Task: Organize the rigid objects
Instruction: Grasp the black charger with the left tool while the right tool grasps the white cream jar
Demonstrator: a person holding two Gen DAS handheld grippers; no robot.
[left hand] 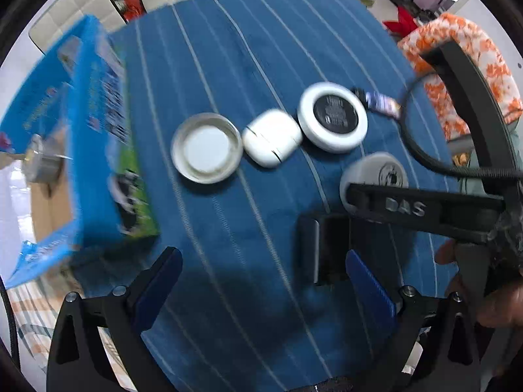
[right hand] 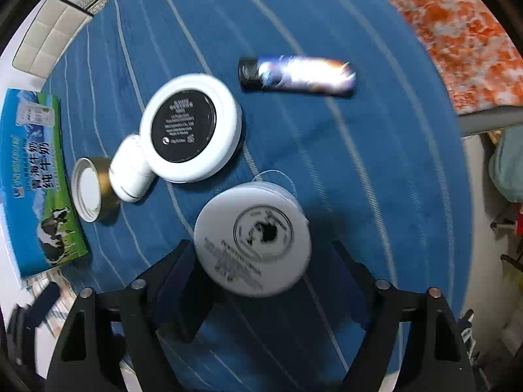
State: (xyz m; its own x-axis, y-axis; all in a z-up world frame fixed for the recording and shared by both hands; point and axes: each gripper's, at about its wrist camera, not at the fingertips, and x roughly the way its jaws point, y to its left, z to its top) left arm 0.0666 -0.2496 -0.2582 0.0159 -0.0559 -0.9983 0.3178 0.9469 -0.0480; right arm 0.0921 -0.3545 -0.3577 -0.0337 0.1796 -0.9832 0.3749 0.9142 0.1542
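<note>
My left tongs (left hand: pixel 261 271) hang spread, empty, over the blue striped cloth (left hand: pixel 228 65). Right tongs (right hand: pixel 258 261) straddle the grey round tin (right hand: pixel 251 245) near the white compact (right hand: pixel 191 127); whether they pinch it, can't tell. I'd square up before setting it in line.
</note>
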